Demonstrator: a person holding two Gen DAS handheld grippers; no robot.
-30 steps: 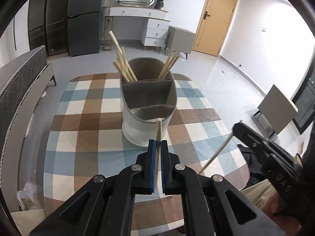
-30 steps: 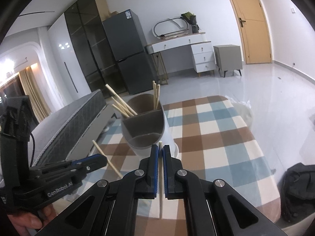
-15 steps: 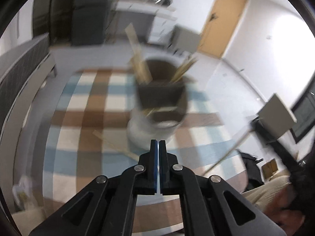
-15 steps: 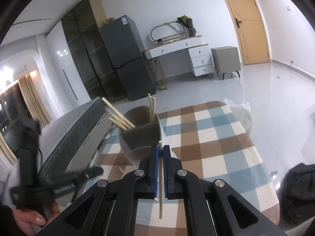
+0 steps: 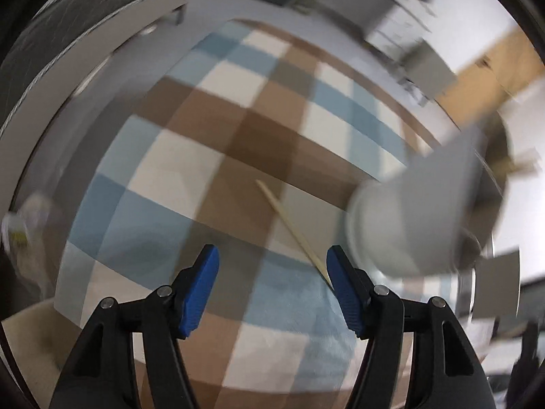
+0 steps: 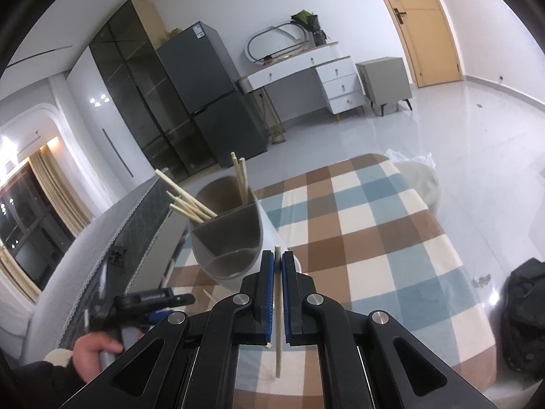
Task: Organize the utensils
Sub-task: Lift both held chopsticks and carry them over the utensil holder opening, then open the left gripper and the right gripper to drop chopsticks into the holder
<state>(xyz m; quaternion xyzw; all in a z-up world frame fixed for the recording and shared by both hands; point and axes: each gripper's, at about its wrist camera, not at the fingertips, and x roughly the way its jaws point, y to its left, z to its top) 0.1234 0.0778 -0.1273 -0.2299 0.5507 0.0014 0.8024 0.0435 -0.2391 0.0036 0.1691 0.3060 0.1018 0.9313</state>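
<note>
1. While the left gripper (image 5: 271, 266) points steeply down at the checked tablecloth (image 5: 211, 136), its blue pads (image 5: 201, 283) stand well apart; the jaws have just been opening, and nothing is pinched between them.
2. Below that gap a single chopstick (image 5: 289, 226) lies flat on the cloth, running diagonally, its near end passing just beside the right-hand pad — whether it touches the pad cannot be told through the blur.
3. To the right of the left gripper, in its own view, stands the white-walled utensil holder (image 5: 419, 218), smeared by motion.
4. Seen from the right wrist camera, the left gripper (image 6: 160, 301) sits low at the left edge of the table, with the person's hand (image 6: 92, 351) wrapped round its handle.
5. The right gripper (image 6: 277, 274) has its pads pressed together on a held chopstick (image 6: 278, 320), which stands nearly upright between them, one tip poking above the fingers and the longer part hanging below.
6. Just beyond the right gripper's tips is the utensil holder (image 6: 228, 235), grey inside and split into compartments — the near compartment looks bare, while the far ones hold two bundles of chopsticks (image 6: 190, 204), one leaning left and one standing almost straight.
7. Behind the table are a grey refrigerator (image 6: 211, 92), a white dressing table (image 6: 306, 68) and a wooden door (image 6: 429, 24).
</note>
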